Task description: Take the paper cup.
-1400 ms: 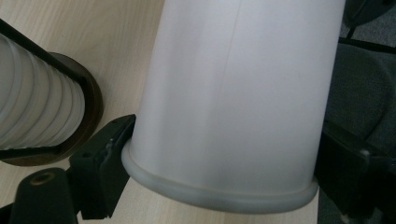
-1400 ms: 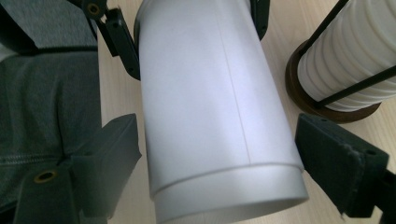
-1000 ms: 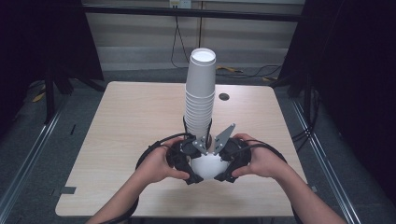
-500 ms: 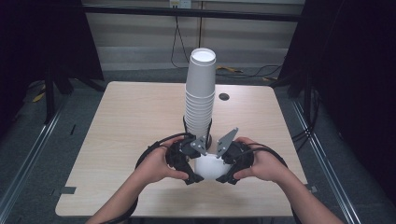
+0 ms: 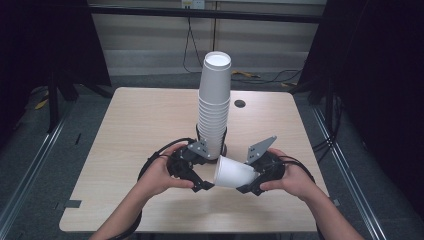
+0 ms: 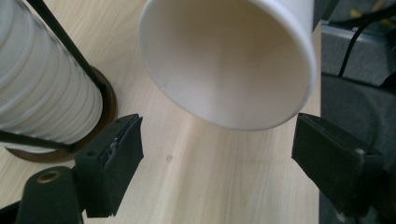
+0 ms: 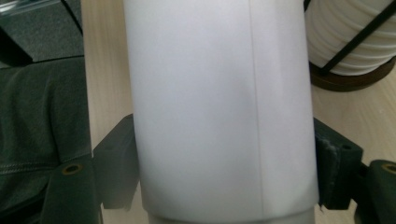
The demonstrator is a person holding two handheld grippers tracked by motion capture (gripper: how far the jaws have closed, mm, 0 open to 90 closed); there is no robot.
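— Pale wood table [image 5: 125,150], dark room around it, cables on the floor beyond. What's closest to the person?

— Two hand-held grippers at the near edge. The right gripper [image 5: 248,181] is clamped on a single white cup [image 5: 234,173], lying on its side just above the wood, mouth turned toward the left gripper [image 5: 202,186]. In the right gripper view the jaws press on both sides of the cup's wall [image 7: 219,112].

— Why sideways?

— My guess: so the open rim faces the other tool. In the left gripper view the cup's mouth [image 6: 224,56] gapes right above the jaws, which stand wide apart on either side of it, gripping nothing. That looks like a handover, or a second grip being lined up.

— Is the left one touching it?

— No contact that I can see. The cup sits ahead of the jaw tips rather than between them.

— And behind the hands?

— A tall stack [image 5: 215,100] of the same cups, upside down, on a dark round base [image 6: 100,121] with thin black rods running up the sides. Those rods presumably keep the column from toppling. It stands just past the grippers, centred on the table, so a cup can travel a short way either direction.

— Anything farther?

— A small dark hole [image 5: 240,103] in the tabletop near the far edge, well apart from the stack.
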